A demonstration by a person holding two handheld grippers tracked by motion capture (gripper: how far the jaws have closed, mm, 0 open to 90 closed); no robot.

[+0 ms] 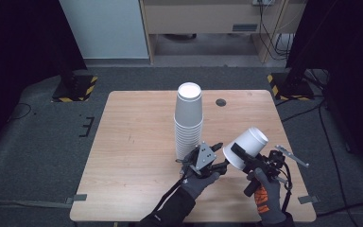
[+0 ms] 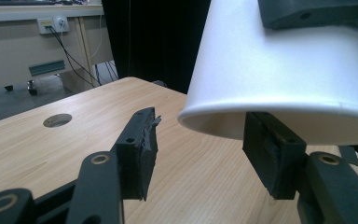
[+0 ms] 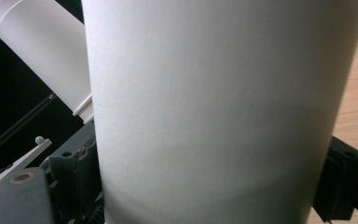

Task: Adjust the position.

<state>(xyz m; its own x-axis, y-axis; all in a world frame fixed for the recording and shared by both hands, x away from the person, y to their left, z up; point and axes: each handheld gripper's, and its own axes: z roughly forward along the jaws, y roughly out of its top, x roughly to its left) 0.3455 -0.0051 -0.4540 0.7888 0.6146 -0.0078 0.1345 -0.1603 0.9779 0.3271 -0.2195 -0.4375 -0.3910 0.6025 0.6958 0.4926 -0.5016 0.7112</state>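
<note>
We find one white paper cup [image 1: 246, 147] clamped across its smooth, tapered wall by the right tool [image 1: 240, 156], tilted above the surface [image 1: 132, 142] and well clear of the stack of cups [image 1: 188, 123]. The left tool [image 1: 212, 163] stands half open with its pads astride the cup's rolled rim, gripping nothing. We judge one cup separated; the tall stack on the pale wood-grain surface remains.
</note>
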